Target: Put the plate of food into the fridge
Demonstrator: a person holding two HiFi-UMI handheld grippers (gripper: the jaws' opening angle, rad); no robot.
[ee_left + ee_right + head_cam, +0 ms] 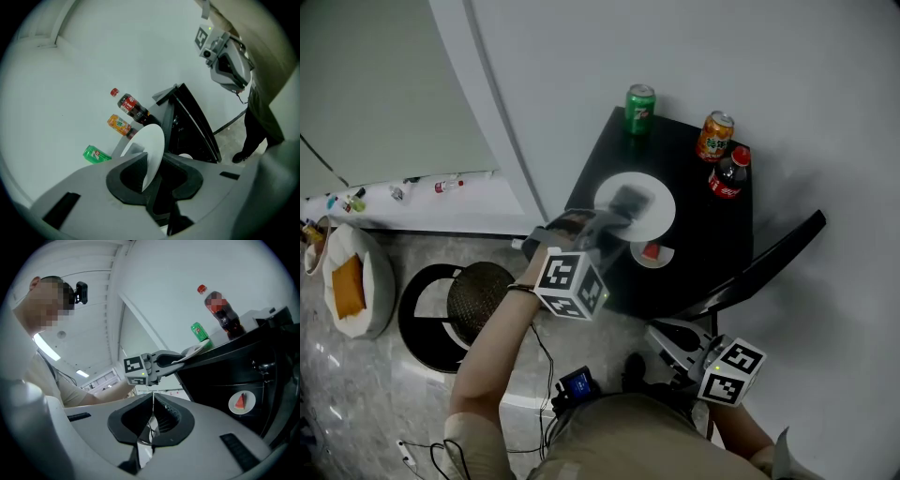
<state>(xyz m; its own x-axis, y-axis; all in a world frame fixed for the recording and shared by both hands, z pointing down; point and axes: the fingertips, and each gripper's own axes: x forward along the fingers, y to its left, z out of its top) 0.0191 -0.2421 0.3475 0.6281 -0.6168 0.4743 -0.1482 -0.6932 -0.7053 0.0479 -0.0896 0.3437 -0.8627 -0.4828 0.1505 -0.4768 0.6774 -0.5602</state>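
A white plate (642, 208) lies on top of the black mini fridge (712, 234). My left gripper (619, 214) reaches over the plate's near rim and is shut on it. In the left gripper view the plate (152, 143) stands edge-on between the two jaws of this gripper (153, 158). A small plate with a red watermelon slice (653, 251) sits at the fridge's front; the right gripper view shows this small plate (241, 401) inside the fridge. My right gripper (661, 336) hangs low in front of the fridge, shut and with nothing in it; its jaws (153, 395) meet.
A green can (639, 108), an orange can (714, 136) and a cola bottle (729, 172) stand at the back of the fridge top. The fridge door (769, 258) swings open to the right. A round black stool (478, 295) and a cushioned bed (356, 281) lie on the floor at left.
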